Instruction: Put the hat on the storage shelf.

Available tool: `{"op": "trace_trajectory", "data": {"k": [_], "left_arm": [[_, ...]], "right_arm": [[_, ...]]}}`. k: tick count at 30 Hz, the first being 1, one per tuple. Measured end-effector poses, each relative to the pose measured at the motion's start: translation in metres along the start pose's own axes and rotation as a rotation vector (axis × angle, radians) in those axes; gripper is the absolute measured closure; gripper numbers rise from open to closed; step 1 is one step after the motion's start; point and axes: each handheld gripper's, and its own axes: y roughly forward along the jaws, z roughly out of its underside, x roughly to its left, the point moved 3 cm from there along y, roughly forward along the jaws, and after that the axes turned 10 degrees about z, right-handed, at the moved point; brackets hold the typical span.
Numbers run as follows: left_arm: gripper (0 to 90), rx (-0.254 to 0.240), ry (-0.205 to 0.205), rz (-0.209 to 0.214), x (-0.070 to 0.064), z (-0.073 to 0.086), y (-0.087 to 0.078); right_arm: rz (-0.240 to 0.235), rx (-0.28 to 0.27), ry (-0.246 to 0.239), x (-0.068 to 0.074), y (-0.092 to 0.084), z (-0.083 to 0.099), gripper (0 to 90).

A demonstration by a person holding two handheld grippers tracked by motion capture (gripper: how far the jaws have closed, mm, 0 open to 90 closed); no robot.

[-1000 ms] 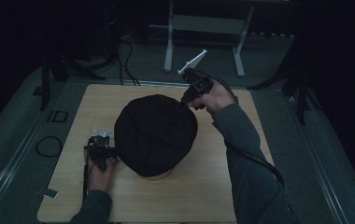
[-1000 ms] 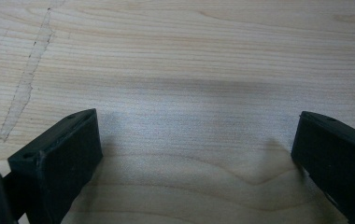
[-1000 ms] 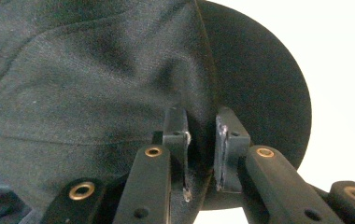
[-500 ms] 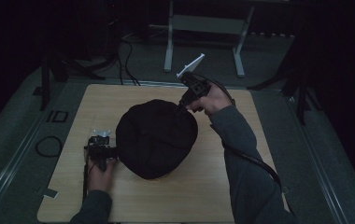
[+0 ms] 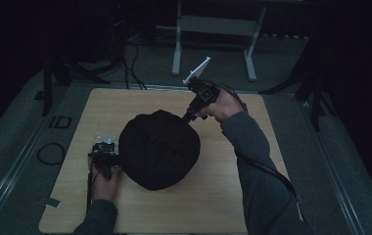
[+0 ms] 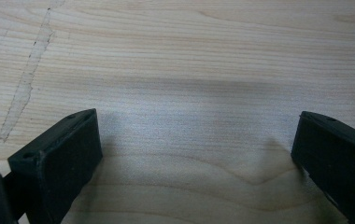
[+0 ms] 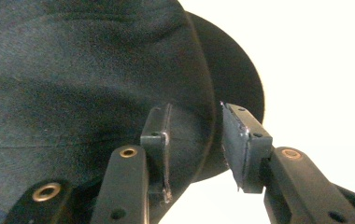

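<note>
Sitting at the centre of the high view, the black hat (image 5: 158, 149) is lying on the pale wooden worktop (image 5: 233, 196), a dark rounded mound just left of the frame's middle. The right tongs (image 5: 190, 117) are coming down onto it from the upper right, held in the person's right hand (image 5: 220, 105), and their tips are meeting the hat's upper right edge. In the right gripper view the hat (image 7: 73, 84) is filling the left and centre of the frame, and its brim edge is running up between the two jaws of the right tongs (image 7: 195, 140); those jaws have just been opening, and a gap is showing on the right side of the fabric, so they are standing apart around the brim, seemingly loose. At the lower left of the high view, the left tongs (image 5: 106, 159) are resting by the hat's left side. The left gripper view is showing the left tongs (image 6: 194, 154) spread wide over bare worktop (image 6: 189, 60).
</note>
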Motion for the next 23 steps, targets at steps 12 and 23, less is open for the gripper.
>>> {"op": "trace_trajectory", "data": {"k": [12,23], "left_arm": [[1.2,0.000,-0.001,0.000,0.000,0.000,0.000],[1.2,0.000,0.000,0.000,0.000,0.000,0.000]], "right_arm": [[0.083,0.035,0.013,-0.018,0.004,0.015,50.8],[0.080,0.053,0.055,-0.045,0.016,0.043,48.8]]}}
